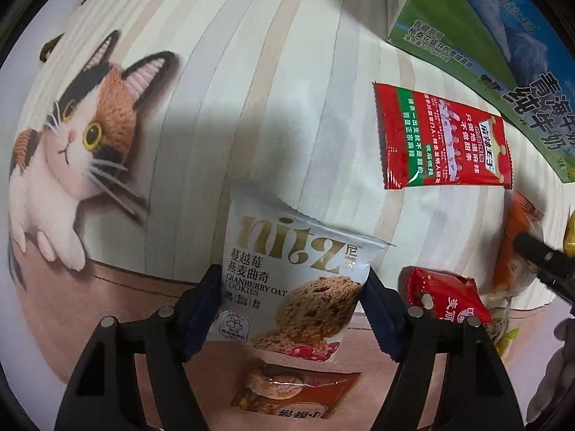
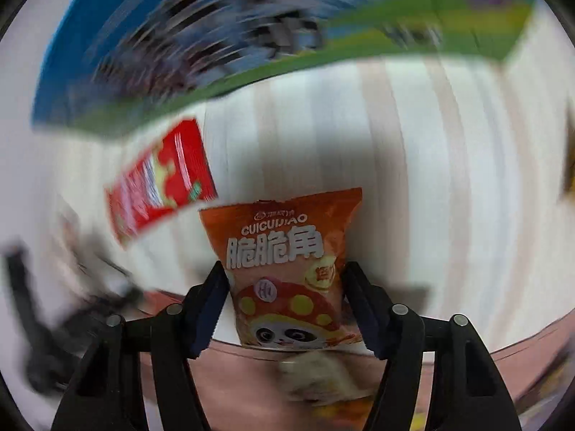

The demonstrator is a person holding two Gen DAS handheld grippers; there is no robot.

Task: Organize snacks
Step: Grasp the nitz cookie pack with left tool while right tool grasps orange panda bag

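Observation:
My left gripper (image 1: 291,287) is shut on a white cranberry oat cookie packet (image 1: 287,276) and holds it above the table mat. My right gripper (image 2: 285,280) is shut on an orange crispy-corner snack bag (image 2: 287,269); its view is blurred by motion. That orange bag and a dark part of the right gripper also show in the left wrist view (image 1: 517,251) at the right edge. A red spicy-strip packet (image 1: 444,136) lies flat on the mat, also in the right wrist view (image 2: 161,176). A small red packet (image 1: 449,301) and a brown packet (image 1: 294,391) lie below my left gripper.
A green and blue milk carton box (image 1: 485,28) stands at the far right of the mat; it fills the top of the right wrist view (image 2: 215,46). The mat (image 1: 251,72) is striped cream with a cat picture (image 1: 79,136) at left. More wrappers (image 1: 506,334) lie at lower right.

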